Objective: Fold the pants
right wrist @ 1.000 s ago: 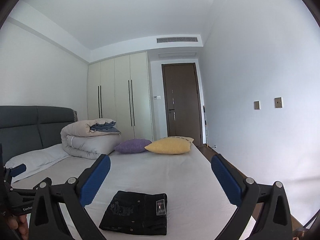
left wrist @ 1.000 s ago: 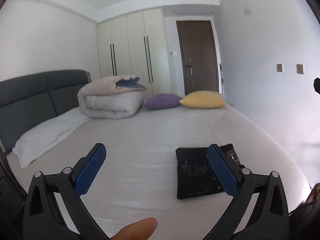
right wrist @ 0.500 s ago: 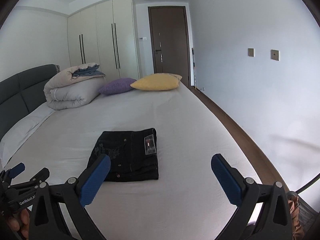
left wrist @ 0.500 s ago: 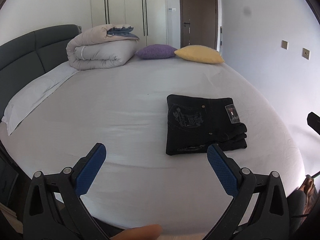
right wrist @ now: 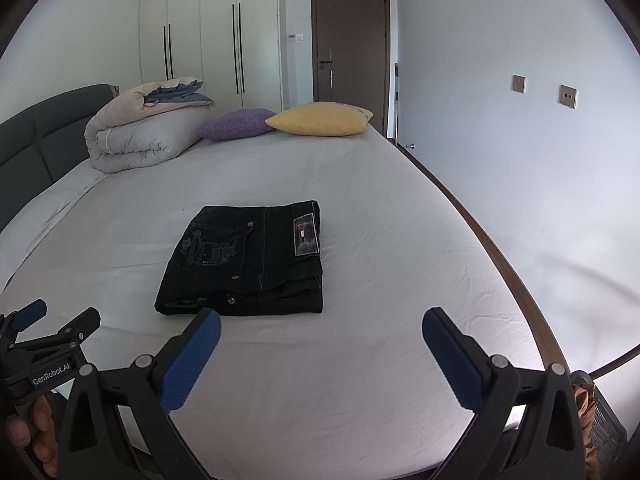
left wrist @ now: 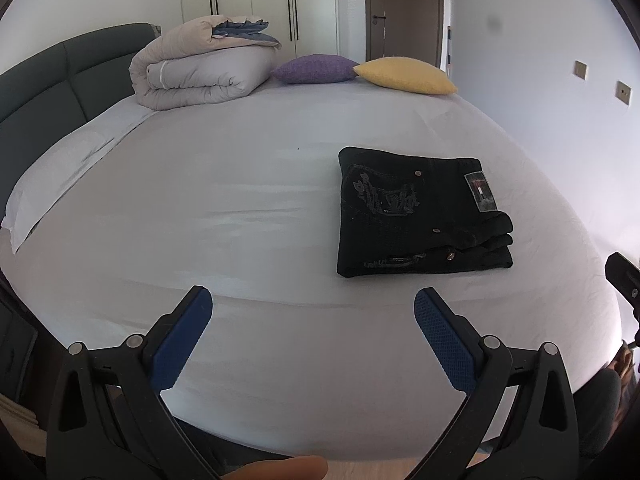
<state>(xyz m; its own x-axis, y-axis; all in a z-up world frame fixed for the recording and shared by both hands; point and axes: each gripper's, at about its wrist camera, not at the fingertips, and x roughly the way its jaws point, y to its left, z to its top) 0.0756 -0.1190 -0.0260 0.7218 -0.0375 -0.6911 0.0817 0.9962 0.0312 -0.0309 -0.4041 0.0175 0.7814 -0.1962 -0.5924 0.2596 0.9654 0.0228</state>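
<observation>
The left gripper (left wrist: 312,312) sits at the bottom centre of the left wrist view, level above the near edge of the bed (left wrist: 240,208), its 2 blue-padded fingers (left wrist: 180,344) spread wide with only sheet between them. It holds nothing. A fingertip of the person's left hand (left wrist: 280,469) shows at the bottom edge of that frame.

The right gripper (right wrist: 320,344) occupies the bottom centre of the right wrist view in the same attitude: fingers set wide apart, empty, pointing across the mattress toward the far wall. In the lower left of that view the left gripper appears from the side (its body reads "GenRobot.AI"), gripped by the person's left hand at the frame edge.

The pants (right wrist: 248,260) are black denim, folded into a compact rectangular stack and lying flat on the bed, centre-left in the right wrist view and right of centre in the left wrist view (left wrist: 420,216). Neither gripper touches them; the right gripper's left finger is nearest. The stack's long axis runs left to right across the frame. The layered edges face the lower right corner. A rectangular label (right wrist: 306,236) sits at the stack's right end.

At the upper left, a rolled duvet (right wrist: 140,132) rests against the headboard (right wrist: 44,136), with a purple cushion (right wrist: 236,124) and a yellow cushion (right wrist: 320,120) beside it.
</observation>
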